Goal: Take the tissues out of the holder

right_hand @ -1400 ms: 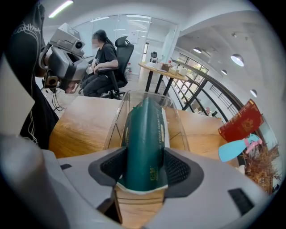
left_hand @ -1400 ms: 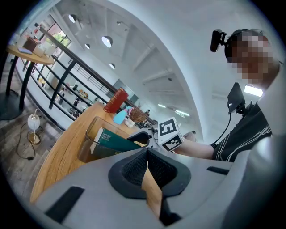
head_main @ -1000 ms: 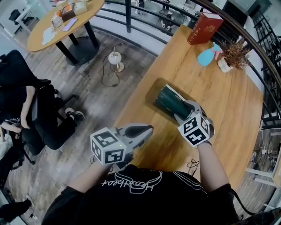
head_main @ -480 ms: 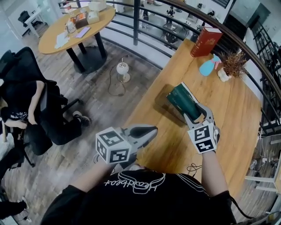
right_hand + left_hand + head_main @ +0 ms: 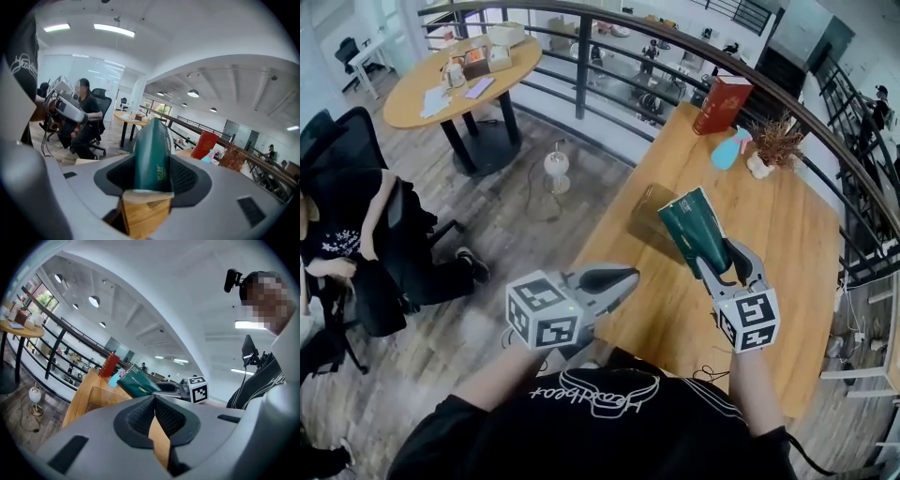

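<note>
Right gripper (image 5: 724, 262) is clamped on the green tissue pack (image 5: 694, 230), holding it above the wooden table (image 5: 787, 234). At nine o'clock from the pack, the clear holder (image 5: 644, 216) stands on the table. Left gripper (image 5: 614, 278), at seven o'clock from the pack, has its jaws together and holds nothing.

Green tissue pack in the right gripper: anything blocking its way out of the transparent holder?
Nothing visible. The green tissue pack, clamped in the right gripper, is already outside the transparent holder on the wooden table.
</note>
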Demonstrator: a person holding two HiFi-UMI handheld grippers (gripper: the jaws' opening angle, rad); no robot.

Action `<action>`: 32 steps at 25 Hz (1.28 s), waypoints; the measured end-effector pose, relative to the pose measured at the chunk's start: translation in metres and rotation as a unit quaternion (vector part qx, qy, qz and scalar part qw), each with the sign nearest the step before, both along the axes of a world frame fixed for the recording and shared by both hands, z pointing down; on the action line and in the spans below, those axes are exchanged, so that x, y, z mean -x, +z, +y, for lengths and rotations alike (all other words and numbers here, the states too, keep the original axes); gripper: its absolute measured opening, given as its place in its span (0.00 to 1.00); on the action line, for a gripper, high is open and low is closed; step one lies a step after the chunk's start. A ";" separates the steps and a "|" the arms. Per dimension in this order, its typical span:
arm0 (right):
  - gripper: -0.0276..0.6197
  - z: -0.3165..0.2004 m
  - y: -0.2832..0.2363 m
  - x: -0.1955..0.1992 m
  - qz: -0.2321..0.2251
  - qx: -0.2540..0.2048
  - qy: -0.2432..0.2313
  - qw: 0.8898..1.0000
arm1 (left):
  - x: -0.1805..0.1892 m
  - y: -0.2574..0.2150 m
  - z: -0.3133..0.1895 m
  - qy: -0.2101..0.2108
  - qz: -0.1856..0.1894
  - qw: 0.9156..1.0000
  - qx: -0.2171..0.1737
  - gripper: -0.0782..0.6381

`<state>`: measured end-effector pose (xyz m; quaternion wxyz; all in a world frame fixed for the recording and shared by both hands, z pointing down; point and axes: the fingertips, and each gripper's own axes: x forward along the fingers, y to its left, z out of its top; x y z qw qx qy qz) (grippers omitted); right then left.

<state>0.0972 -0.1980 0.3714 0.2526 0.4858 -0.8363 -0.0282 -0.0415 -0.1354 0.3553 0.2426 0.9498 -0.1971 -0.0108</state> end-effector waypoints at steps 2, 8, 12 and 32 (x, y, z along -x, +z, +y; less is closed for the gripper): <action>0.41 0.021 -0.004 0.005 -0.032 0.006 0.004 0.999 | 0.004 -0.004 0.009 0.004 0.004 1.000 -0.005 0.13; 0.41 0.080 -0.010 0.011 -0.160 0.026 0.011 0.987 | 0.008 -0.009 0.036 0.018 0.006 1.000 -0.010 0.13; 0.41 0.111 -0.017 0.015 -0.241 0.036 0.003 0.970 | 0.012 -0.014 0.051 0.017 0.010 1.000 -0.013 0.13; 0.40 0.264 -0.007 -0.020 -0.451 0.117 -0.043 0.884 | -0.029 -0.010 0.184 -0.007 -0.009 1.000 0.004 0.13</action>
